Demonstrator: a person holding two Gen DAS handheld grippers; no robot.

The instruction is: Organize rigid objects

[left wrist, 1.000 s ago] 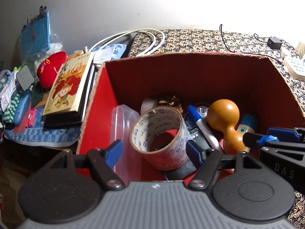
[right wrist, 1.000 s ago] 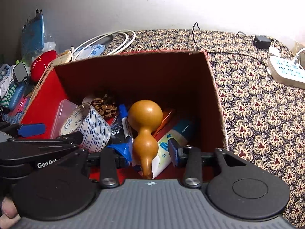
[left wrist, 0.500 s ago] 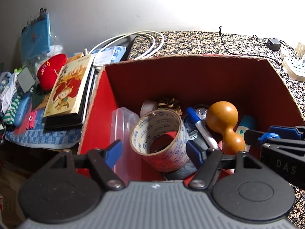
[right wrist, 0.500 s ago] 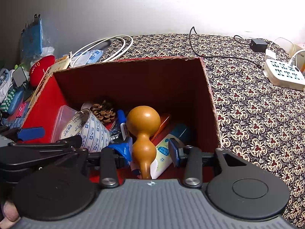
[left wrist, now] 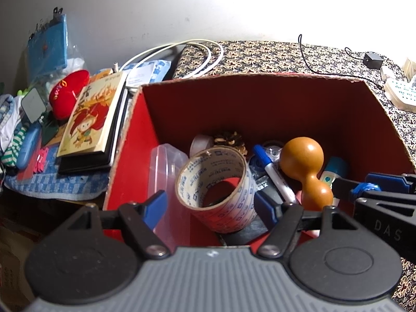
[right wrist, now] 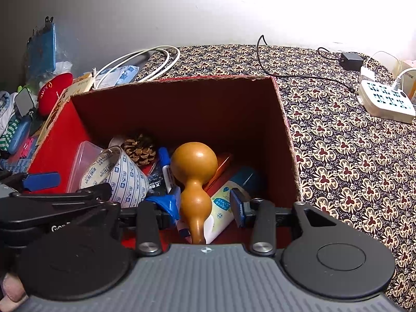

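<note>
Red box (left wrist: 260, 109) on patterned cloth (right wrist: 351, 156): holds tape roll (left wrist: 215, 189), gourd (right wrist: 195, 179), clear tub (left wrist: 163, 171), tube (right wrist: 223, 208), marker (left wrist: 273, 174), pinecone (right wrist: 139, 147). Left gripper (left wrist: 210, 206): released, jaws straddling the roll, apart from it. Right gripper (right wrist: 205, 204): released, astride the gourd's neck.

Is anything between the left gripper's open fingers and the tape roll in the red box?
Nothing visible. The left gripper stands open around the tape roll in the red box, pads apart from it; the gourd lies aside.
</note>
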